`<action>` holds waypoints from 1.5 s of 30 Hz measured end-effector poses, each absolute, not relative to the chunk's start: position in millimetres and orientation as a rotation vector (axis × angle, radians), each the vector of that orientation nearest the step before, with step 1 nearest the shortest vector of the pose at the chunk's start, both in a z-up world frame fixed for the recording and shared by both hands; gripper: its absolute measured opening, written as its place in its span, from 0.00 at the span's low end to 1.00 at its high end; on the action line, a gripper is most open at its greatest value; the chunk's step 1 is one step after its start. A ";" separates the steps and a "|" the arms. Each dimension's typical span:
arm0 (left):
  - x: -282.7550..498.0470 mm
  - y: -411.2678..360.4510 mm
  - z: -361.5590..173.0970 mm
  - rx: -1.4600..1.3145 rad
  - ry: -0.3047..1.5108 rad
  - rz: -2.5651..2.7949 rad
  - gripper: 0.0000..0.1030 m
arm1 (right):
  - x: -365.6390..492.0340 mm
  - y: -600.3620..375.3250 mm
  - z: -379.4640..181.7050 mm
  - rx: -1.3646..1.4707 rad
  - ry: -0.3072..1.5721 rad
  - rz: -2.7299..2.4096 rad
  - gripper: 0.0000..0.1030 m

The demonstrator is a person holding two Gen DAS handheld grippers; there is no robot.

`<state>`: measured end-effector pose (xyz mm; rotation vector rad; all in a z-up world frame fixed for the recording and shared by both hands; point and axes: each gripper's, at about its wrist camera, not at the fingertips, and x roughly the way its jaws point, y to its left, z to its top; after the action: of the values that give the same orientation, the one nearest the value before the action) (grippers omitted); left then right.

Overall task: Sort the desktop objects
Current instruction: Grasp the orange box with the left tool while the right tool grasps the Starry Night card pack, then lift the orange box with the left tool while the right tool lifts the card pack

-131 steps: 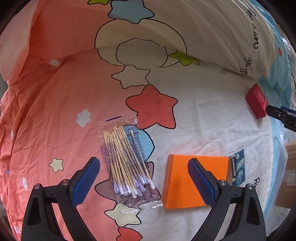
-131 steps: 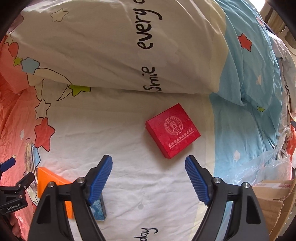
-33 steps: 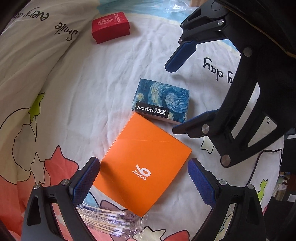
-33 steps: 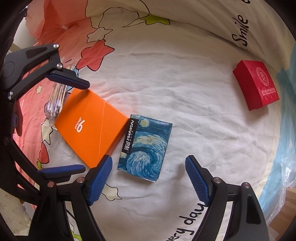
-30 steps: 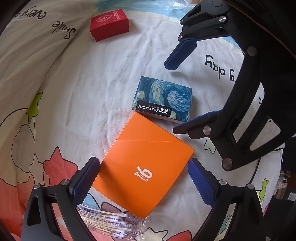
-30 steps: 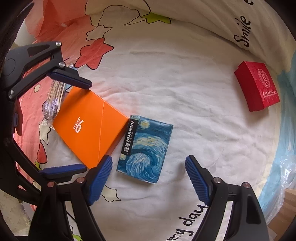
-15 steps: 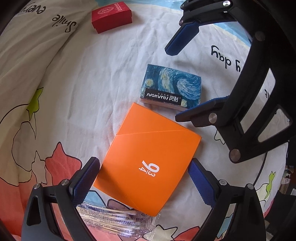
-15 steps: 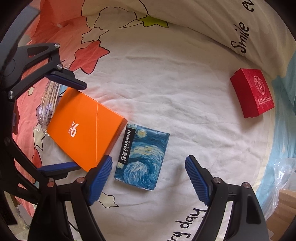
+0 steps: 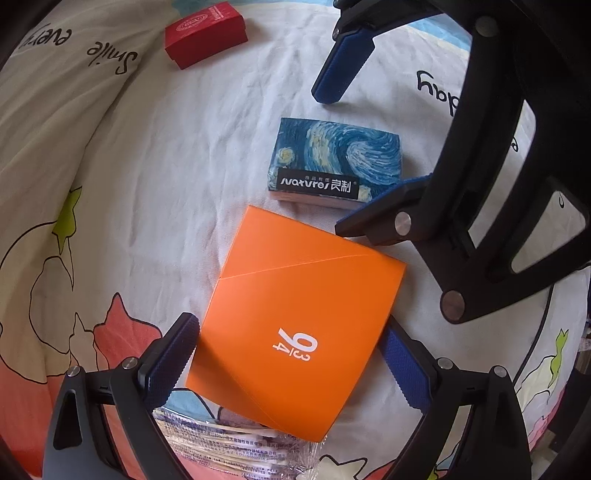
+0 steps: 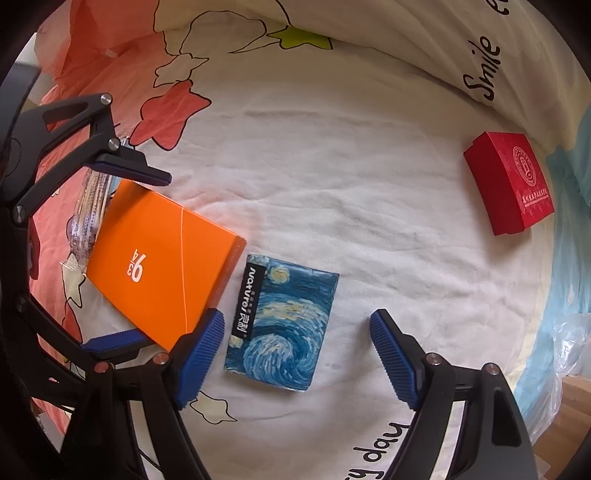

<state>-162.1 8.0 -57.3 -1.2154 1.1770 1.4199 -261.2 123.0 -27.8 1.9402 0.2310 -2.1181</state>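
An orange box (image 9: 303, 325) marked "9/4/3" lies flat on the bedsheet, between the wide-open jaws of my left gripper (image 9: 290, 356); it also shows in the right wrist view (image 10: 159, 258). A blue Starry-Night tissue pack (image 9: 336, 164) lies just beyond it, between the open jaws of my right gripper (image 10: 297, 349), and shows there too (image 10: 282, 325). A bag of cotton swabs (image 9: 236, 450) sticks out from under the orange box's near edge. A red box (image 9: 205, 33) lies farther off (image 10: 511, 182). Neither gripper touches anything.
The bedsheet (image 10: 332, 166) is soft, wrinkled and printed with stars and lettering. A raised quilt fold (image 10: 406, 44) runs along the far side. A clear plastic bag (image 10: 565, 350) and a cardboard box (image 10: 565, 424) sit at the right edge.
Both grippers have swung in from apart to face each other. In the last second my left gripper has closed in over the orange box, and my right over the tissue pack. Both stay open.
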 end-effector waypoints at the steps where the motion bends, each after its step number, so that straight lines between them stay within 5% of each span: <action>1: -162.1 6.3 -57.5 -1.214 1.175 1.420 0.95 | -261.3 123.3 -27.8 1.939 0.227 -2.121 0.76; 10: -159.0 -12.9 -55.8 -1.248 1.152 1.417 0.86 | -269.8 125.4 -29.0 1.936 0.151 -2.132 0.65; 15: -153.1 -23.0 -54.8 -1.233 1.168 1.408 0.84 | -278.2 131.2 -26.2 1.961 0.130 -2.154 0.43; 45: -122.6 -83.9 -10.4 -1.292 1.165 1.555 0.82 | -271.8 125.8 31.4 1.905 0.156 -2.237 0.42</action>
<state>-122.6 -83.9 -10.4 -1.2921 1.1650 1.5546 -271.8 125.8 31.4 1.9049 0.1556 -2.2374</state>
